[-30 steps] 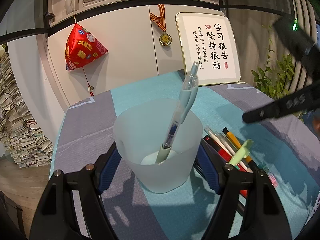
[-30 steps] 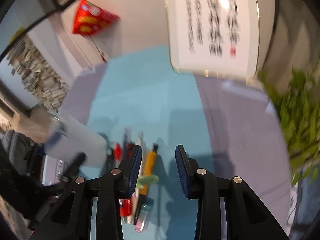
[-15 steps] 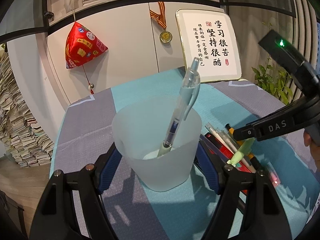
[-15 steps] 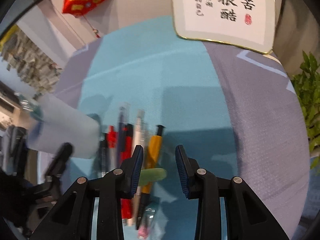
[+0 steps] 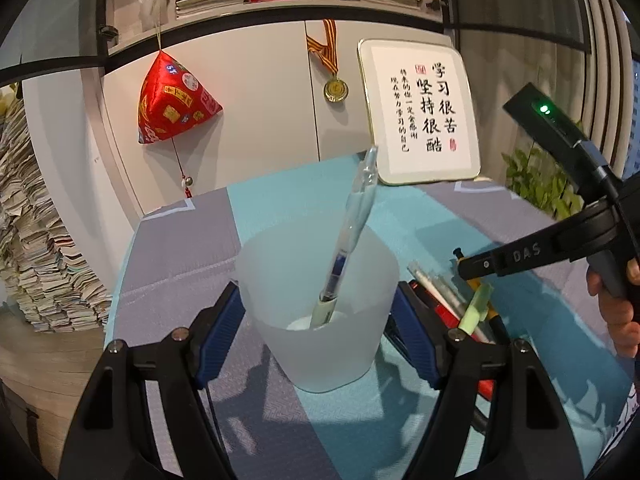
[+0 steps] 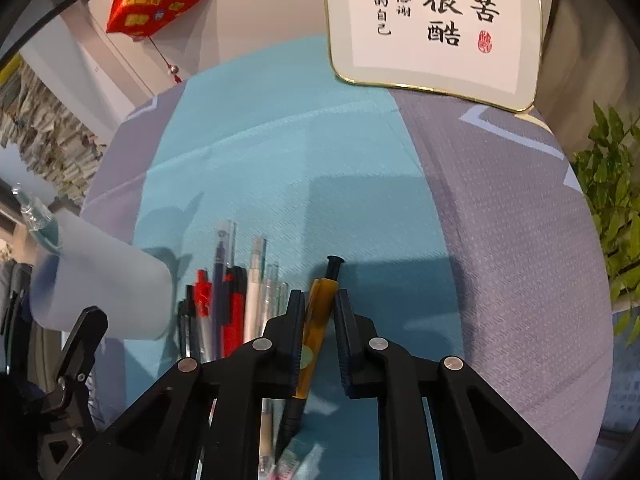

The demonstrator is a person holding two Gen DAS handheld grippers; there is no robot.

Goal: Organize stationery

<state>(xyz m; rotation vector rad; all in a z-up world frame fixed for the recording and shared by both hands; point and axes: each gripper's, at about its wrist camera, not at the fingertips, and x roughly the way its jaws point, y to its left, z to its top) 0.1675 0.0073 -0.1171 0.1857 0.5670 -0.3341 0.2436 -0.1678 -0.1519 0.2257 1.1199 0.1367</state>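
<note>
Left claw (image 5: 318,312): spread wide, pads pressing both sides of cup (image 5: 320,332).
Right claw (image 6: 318,320): narrowly spread around amber pen (image 6: 316,328), grip unclear.
Cup: one, one pen (image 5: 352,232) inside.

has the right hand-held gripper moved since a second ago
Yes. The right hand-held gripper has come down toward the table: its fingers now straddle the amber pen, and the framed calligraphy sits higher in its view.

Orange pen (image 6: 316,320): lower end blurred, partly hidden behind hand-held gripper (image 6: 318,312); contact indeterminate. Neighbouring pens (image 6: 224,292) motion-blurred.
</note>
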